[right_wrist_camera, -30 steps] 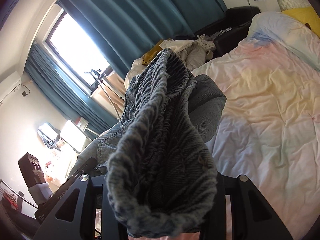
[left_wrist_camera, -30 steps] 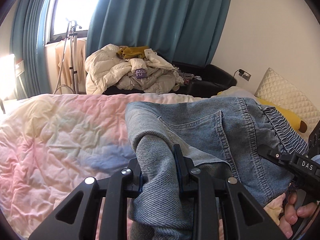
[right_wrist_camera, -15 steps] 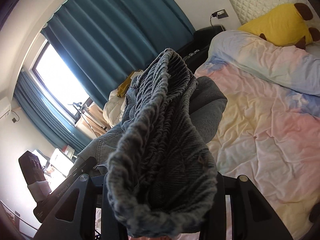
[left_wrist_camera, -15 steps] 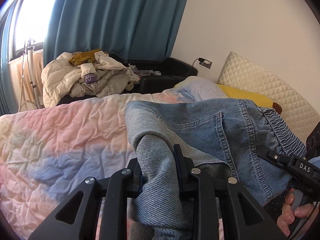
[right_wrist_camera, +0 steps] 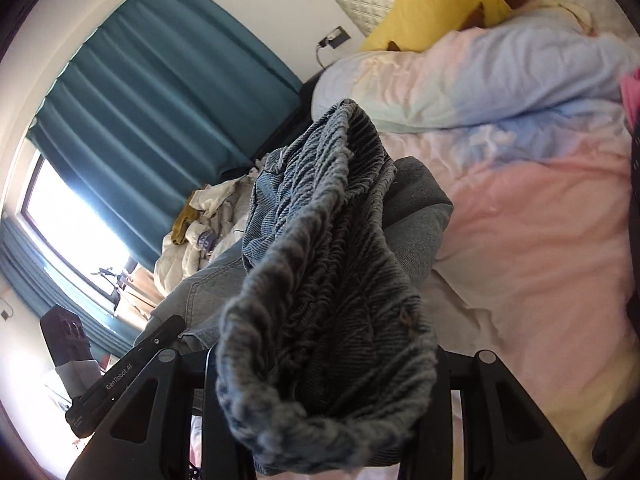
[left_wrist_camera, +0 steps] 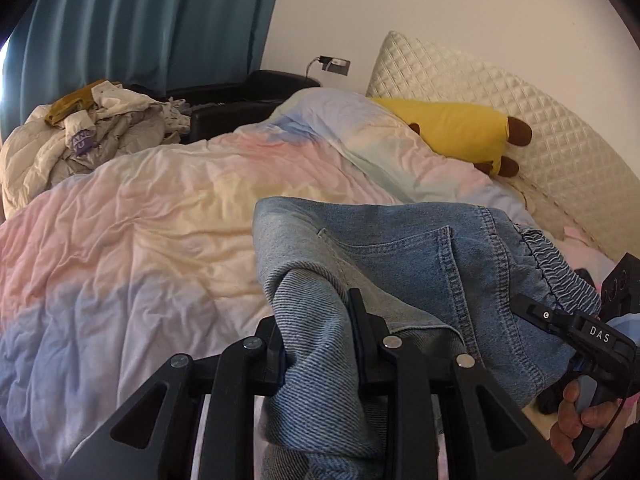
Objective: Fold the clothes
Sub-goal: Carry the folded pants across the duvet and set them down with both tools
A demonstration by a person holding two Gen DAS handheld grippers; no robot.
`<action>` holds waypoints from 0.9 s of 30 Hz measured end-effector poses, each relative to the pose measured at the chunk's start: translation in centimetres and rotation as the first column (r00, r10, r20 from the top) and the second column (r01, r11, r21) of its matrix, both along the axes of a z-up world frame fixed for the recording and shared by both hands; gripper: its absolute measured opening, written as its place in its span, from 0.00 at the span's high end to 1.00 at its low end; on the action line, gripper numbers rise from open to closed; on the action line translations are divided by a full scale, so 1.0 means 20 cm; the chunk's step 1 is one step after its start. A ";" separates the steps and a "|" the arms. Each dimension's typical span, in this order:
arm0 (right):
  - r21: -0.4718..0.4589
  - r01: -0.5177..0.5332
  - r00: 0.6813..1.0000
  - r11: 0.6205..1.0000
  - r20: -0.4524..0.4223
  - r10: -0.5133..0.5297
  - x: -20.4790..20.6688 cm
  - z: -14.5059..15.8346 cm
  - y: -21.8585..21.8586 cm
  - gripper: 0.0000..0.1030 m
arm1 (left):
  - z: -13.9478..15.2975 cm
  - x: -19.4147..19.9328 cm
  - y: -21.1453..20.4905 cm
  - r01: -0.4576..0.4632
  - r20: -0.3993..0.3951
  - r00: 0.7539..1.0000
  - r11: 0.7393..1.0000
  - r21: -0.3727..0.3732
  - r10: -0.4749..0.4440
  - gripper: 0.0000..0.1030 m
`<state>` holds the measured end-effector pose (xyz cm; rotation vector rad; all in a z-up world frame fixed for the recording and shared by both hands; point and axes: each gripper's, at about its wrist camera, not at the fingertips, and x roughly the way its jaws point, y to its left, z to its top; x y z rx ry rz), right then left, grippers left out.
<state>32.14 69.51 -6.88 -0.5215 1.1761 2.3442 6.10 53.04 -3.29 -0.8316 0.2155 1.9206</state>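
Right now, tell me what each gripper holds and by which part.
Both hold the same jeans. The left gripper pinches a bunched fold of denim near the back pocket; the right gripper clamps the gathered elastic waistband.

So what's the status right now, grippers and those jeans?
Left gripper and right gripper both clamped on jeans. Jeans held above bed cover. Nothing in the way.

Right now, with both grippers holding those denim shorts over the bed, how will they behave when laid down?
The denim shorts probably flop: the cloth bunches and drapes around the left gripper. The gathered waistband in the right gripper looks thick, so folds may spring open.
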 end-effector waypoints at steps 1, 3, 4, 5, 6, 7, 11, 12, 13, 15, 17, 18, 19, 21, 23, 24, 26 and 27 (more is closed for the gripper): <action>-0.011 0.007 1.000 1.000 0.009 -0.007 0.02 -0.06 0.00 0.64 | -0.05 0.00 0.01 0.017 0.005 1.000 1.000 -0.001 -0.017 0.76; -0.023 0.005 1.000 1.000 0.021 -0.004 0.04 -0.17 0.00 0.63 | -0.14 0.00 0.03 0.030 -0.024 0.999 1.000 -0.005 -0.030 0.76; -0.024 0.005 1.000 1.000 0.023 -0.005 0.05 -0.21 -0.01 0.63 | -0.16 0.00 0.02 0.036 -0.035 0.999 0.999 -0.001 -0.036 0.75; -0.020 0.010 1.000 1.000 0.019 -0.009 0.06 -0.23 -0.02 0.62 | -0.18 -0.01 0.02 0.044 -0.030 0.999 0.999 0.005 -0.044 0.75; -0.021 0.016 1.000 1.000 0.014 -0.015 0.08 -0.24 -0.03 0.61 | -0.20 -0.03 0.01 0.049 -0.021 0.999 0.999 0.005 -0.049 0.74; -0.030 0.025 1.000 0.999 0.009 -0.025 0.09 -0.26 -0.04 0.61 | -0.23 -0.06 0.01 0.049 -0.001 0.999 0.999 -0.002 -0.049 0.74; -0.105 0.061 0.998 0.993 -0.003 -0.062 0.05 -0.40 0.03 0.57 | -0.33 -0.14 0.00 0.040 0.063 0.997 0.999 -0.032 -0.038 0.71; -0.107 0.062 0.998 0.992 -0.002 -0.063 0.05 -0.42 0.03 0.56 | -0.35 -0.15 -0.01 0.037 0.064 0.997 0.999 -0.039 -0.035 0.68; -0.104 0.064 0.998 0.993 0.000 -0.065 0.05 -0.43 0.03 0.56 | -0.36 -0.14 -0.01 0.036 0.057 0.998 0.998 -0.044 -0.033 0.66; -0.089 0.069 0.997 0.994 0.022 -0.067 0.04 -0.41 0.01 0.55 | -0.36 -0.13 -0.01 0.035 0.038 0.999 0.998 -0.048 -0.033 0.66; -0.065 0.082 0.995 0.994 0.061 -0.078 0.03 -0.38 -0.02 0.50 | -0.34 -0.13 0.00 0.036 0.038 0.999 0.997 -0.071 -0.033 0.65; -0.052 0.090 0.993 0.995 0.083 -0.085 0.03 -0.36 -0.03 0.47 | -0.34 -0.13 0.00 0.038 0.039 0.999 0.996 -0.083 -0.035 0.63; -0.042 0.096 0.990 0.994 0.105 -0.091 0.03 -0.34 -0.05 0.45 | -0.33 -0.13 -0.01 0.038 0.039 0.999 0.995 -0.093 -0.034 0.61; -0.023 0.108 0.983 0.994 0.149 -0.103 0.03 -0.29 -0.08 0.41 | -0.30 -0.13 -0.03 0.029 0.037 0.999 0.994 -0.108 -0.025 0.56; -0.008 0.113 0.976 0.994 0.188 -0.110 0.02 -0.25 -0.10 0.40 | -0.25 -0.10 -0.06 0.019 -0.002 1.000 0.992 -0.123 -0.020 0.56; -0.001 0.115 0.972 0.993 0.207 -0.112 0.02 -0.23 -0.11 0.39 | -0.23 -0.09 -0.08 0.015 -0.025 1.000 0.992 -0.125 -0.018 0.56; 0.012 0.117 0.963 0.993 0.243 -0.117 0.02 -0.19 -0.13 0.37 | -0.15 -0.06 -0.13 -0.006 -0.077 0.997 0.994 -0.106 -0.003 0.56; 0.026 0.119 0.957 0.993 0.262 -0.122 0.02 -0.17 -0.13 0.36 | -0.11 -0.04 -0.16 -0.016 -0.102 0.995 0.995 -0.094 0.006 0.56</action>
